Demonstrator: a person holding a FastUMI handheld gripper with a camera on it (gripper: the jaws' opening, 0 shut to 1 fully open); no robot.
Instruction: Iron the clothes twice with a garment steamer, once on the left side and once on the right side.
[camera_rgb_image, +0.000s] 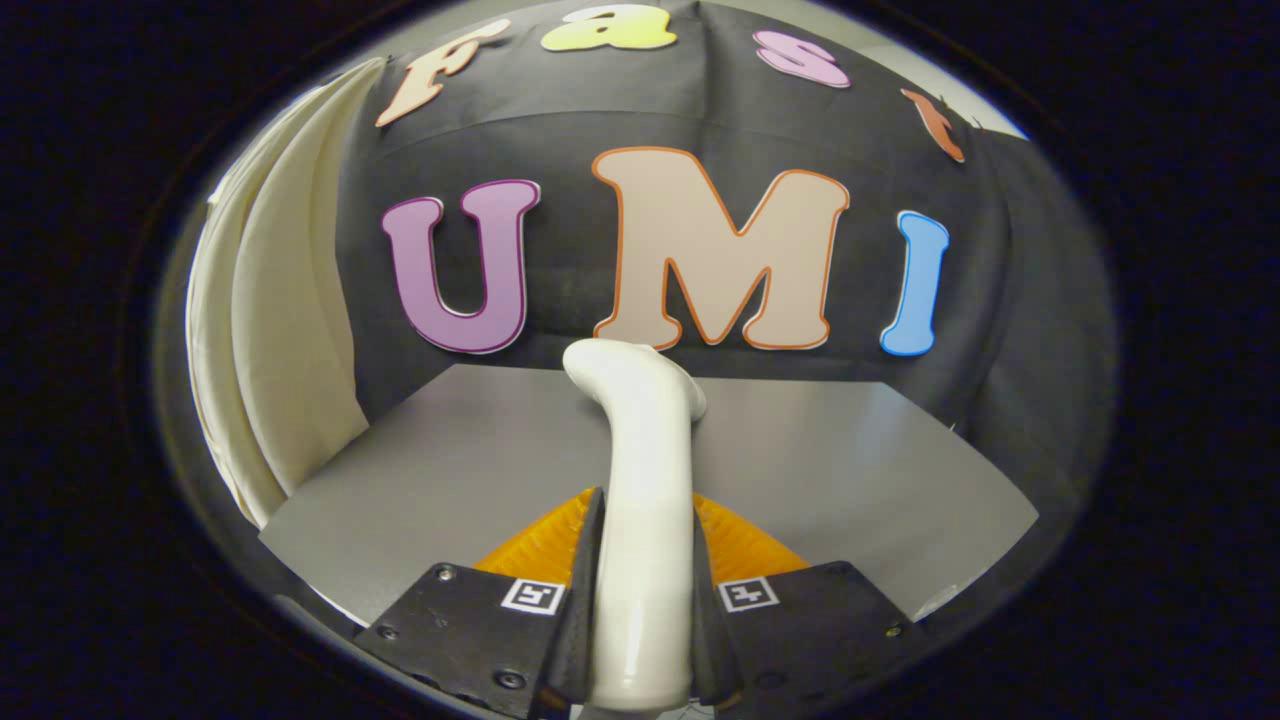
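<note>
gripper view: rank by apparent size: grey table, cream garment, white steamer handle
1. grey table
2. cream garment, hanging beside the table
3. steamer handle, clamped in the gripper
The handle sits closest to the camera, so it looks inflated; 2 versus 3 is unsure.

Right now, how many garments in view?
1. A cream garment hangs beside the grey table, off to one side of the gripper, whose fingers are shut on the white steamer. More may be hidden.
</note>
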